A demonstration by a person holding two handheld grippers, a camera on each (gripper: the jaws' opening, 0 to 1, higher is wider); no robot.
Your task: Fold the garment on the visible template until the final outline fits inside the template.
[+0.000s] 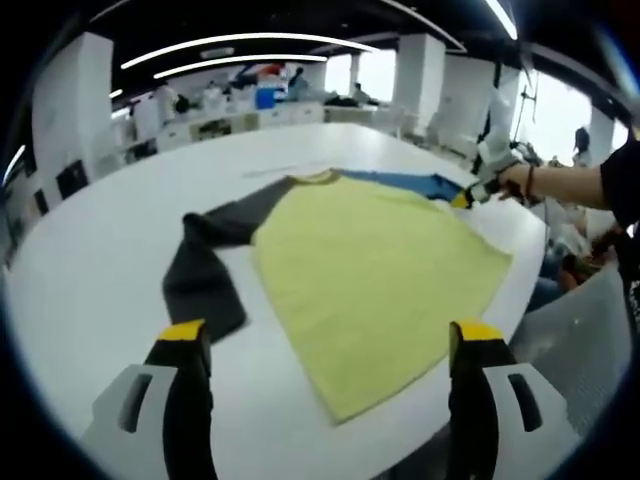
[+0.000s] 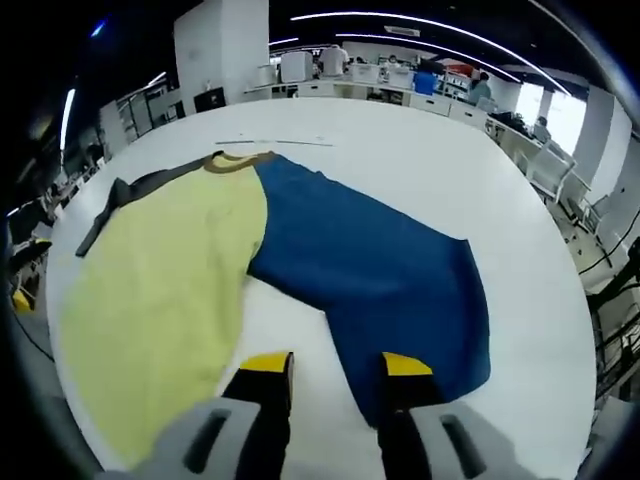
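Around me, an open office: white pillars [image 2: 222, 50] at 11 o'clock, ceiling light strips [image 1: 235, 42] at 12, bright windows [image 1: 560, 110] at 2.

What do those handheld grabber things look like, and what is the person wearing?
Each tool has two black jaws capped with yellow tips, rising from pale grey bodies with slot-shaped cutouts: the left tool and the right tool. In the left gripper view, the right tool shows as a white body with a yellow tip, held by a hand wearing a dark wristband and a black sleeve.
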